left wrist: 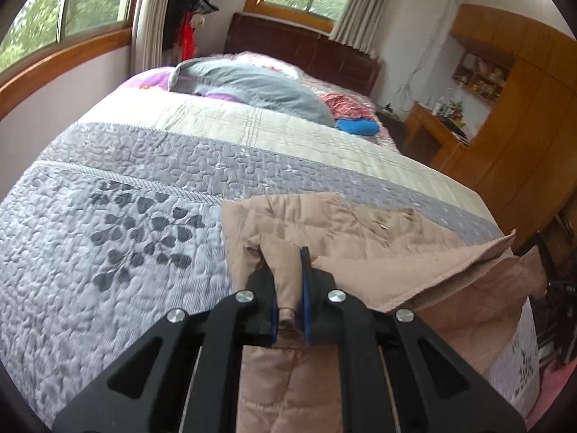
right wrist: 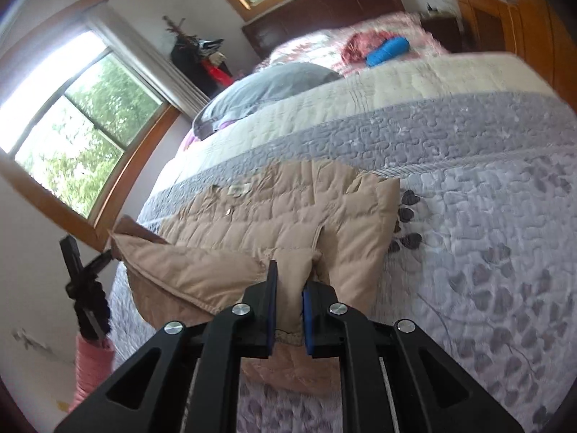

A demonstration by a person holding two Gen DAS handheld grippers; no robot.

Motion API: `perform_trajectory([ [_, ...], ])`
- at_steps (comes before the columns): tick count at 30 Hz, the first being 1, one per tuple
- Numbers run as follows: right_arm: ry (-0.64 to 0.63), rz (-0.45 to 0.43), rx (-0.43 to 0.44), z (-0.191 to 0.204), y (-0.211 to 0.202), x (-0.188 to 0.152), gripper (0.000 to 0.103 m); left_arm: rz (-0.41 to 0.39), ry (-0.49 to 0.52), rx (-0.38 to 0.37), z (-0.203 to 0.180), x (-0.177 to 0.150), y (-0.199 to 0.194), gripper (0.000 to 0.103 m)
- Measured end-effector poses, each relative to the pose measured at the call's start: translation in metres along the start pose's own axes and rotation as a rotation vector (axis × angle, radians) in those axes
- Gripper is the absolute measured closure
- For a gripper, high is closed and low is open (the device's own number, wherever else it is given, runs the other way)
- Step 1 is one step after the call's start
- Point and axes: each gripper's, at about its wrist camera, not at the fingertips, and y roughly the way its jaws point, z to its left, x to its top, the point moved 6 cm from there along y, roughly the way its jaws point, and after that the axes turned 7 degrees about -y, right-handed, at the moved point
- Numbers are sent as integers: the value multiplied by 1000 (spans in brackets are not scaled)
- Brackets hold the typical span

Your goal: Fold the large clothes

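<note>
A tan quilted padded jacket (left wrist: 346, 231) lies on the grey-and-cream quilted bedspread (left wrist: 119, 216), filling the lower right of the left wrist view and the lower middle of the right wrist view (right wrist: 274, 216). Each claw is clenched on a bunched fold of this garment. The left gripper (left wrist: 288, 288) pinches a puckered ridge of fabric between its blue-lined pads at the bottom centre of its frame; the right gripper (right wrist: 290, 299) does the same with a thick puffed edge. Holding two separate points looks meant to keep one side of the jacket stretched between the hands, so that it can be carried over as a straight flap and not as a crumpled heap.

In the left wrist view a loose corner of the garment hangs past the bed's edge at the right, so that part is unsupported and may drag. The rest of the bedspread ahead is bare, which gives room to lay the fold down. A grey pillow (left wrist: 249, 86) and a blue rolled cloth (left wrist: 359, 126) sit toward the dark wooden headboard (left wrist: 306, 50) in the upper part of the frame, well apart from the jacket.
</note>
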Motion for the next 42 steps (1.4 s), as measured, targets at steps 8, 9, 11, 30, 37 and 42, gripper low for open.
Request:
perform_trajectory([
  [8,100,70,-16,-38,62,34,91,83,-33,60,10,18,68,95],
  [9,109,75,-17,-41,67,36,91,92,-38,64,12,19,74,95],
  [11,130,91,-18,-50,79,40,92,111,-43,70,14,20,87,95],
  [30,200,43,-3,-78,77,46,42,186,-128,-89,19,27,86,52],
  [37,71,62,-51,-51,64,13,46,162,-3,-25,16,0,52,39],
  [42,20,111,-52,-38,76,-17,49,159,38,47,27,-34,45,37],
])
